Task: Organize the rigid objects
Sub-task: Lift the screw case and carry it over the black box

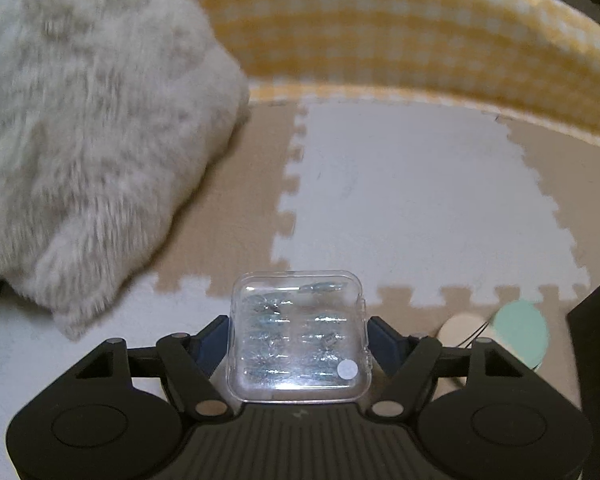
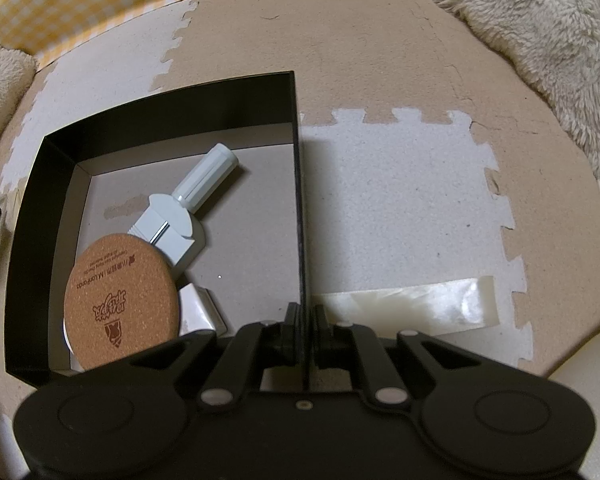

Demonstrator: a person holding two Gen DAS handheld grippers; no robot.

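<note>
The sorting looks partly done: the black box already holds at least 3 items, namely a round cork coaster, a pale blue tool with a ribbed handle lying partly under the coaster's far edge, and a small white piece just beside the coaster. Still outside is a clear plastic case of small metal parts, which sits between the fingers of the left gripper above the foam puzzle mat; the blue pads appear to touch its 2 sides, so I judge it clamped. A mint-green round object and a cream one lie on the mat near that gripper's right side, possibly also left to sort. The left gripper tilts down toward the mat, while the right gripper points steeply down with its fingers closed together on the box's right wall, seemingly steadying it. A strip of clear tape lies on the mat beside the box.
</note>
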